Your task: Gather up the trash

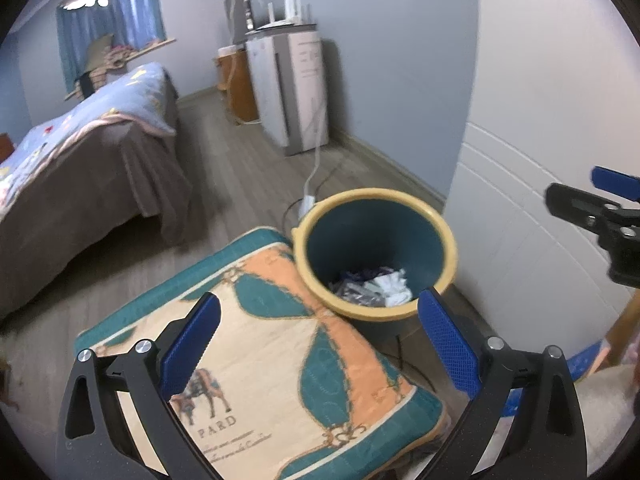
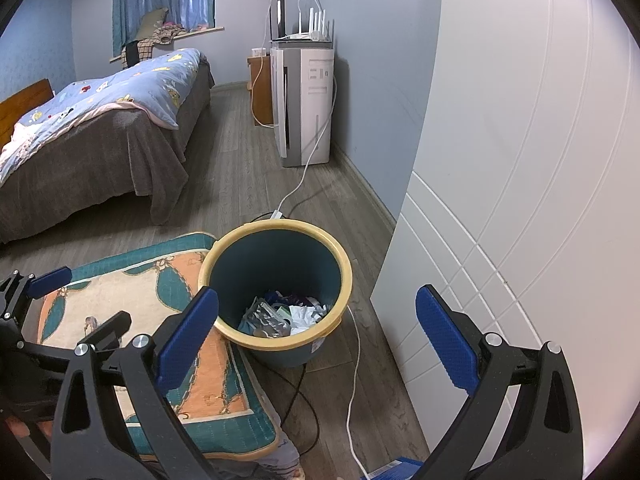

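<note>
The left tool (image 1: 320, 344) is spread wide with nothing between its blue pads, held above a patterned cushion (image 1: 280, 380). The right tool (image 2: 318, 340) gapes equally empty, over the yellow-rimmed teal waste bin (image 2: 340, 264). The bin stands on the wood floor (image 2: 240, 152), touching the cushion's edge, with crumpled trash (image 2: 288, 314) in its bottom. Beyond lies a bed (image 2: 100, 128).

We see a dim, bluish room; the brightest patch is a glow above the window curtains (image 1: 110, 12). The left wrist view is smeared by motion blur, the bed (image 1: 86, 136) and white cabinet (image 1: 290, 88) soft; the right wrist view is sharper. Both fisheye frames bend the white door panel (image 2: 520, 184) and darken to black corners
</note>
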Action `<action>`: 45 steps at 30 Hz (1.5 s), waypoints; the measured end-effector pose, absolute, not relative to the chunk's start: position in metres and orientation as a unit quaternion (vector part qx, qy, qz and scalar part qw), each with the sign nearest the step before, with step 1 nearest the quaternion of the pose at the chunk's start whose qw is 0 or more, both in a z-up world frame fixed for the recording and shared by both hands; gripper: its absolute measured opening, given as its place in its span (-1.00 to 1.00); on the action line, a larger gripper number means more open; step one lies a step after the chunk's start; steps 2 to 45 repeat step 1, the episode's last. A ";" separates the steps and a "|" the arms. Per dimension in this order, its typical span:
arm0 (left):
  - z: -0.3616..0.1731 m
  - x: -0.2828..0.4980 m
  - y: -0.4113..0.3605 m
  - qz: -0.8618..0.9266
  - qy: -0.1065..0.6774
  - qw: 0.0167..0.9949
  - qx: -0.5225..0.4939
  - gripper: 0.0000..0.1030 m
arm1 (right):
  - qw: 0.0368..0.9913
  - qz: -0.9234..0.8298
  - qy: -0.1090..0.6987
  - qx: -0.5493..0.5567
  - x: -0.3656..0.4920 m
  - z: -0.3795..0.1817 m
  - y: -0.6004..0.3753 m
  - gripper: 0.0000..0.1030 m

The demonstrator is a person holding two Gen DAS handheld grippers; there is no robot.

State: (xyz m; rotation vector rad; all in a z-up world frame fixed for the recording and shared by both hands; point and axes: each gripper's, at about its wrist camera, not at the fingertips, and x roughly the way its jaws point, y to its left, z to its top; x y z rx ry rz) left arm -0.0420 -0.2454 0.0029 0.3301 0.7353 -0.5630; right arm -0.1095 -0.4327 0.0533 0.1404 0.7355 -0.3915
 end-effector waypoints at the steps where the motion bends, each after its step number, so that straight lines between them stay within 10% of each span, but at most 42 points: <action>1: 0.003 -0.041 -0.242 -0.265 0.356 0.882 0.156 0.90 | 0.911 -0.190 0.360 0.071 -0.108 0.053 -0.432 0.89; 45: 0.003 -0.041 -0.242 -0.265 0.356 0.882 0.156 0.90 | 0.911 -0.190 0.360 0.071 -0.108 0.053 -0.432 0.89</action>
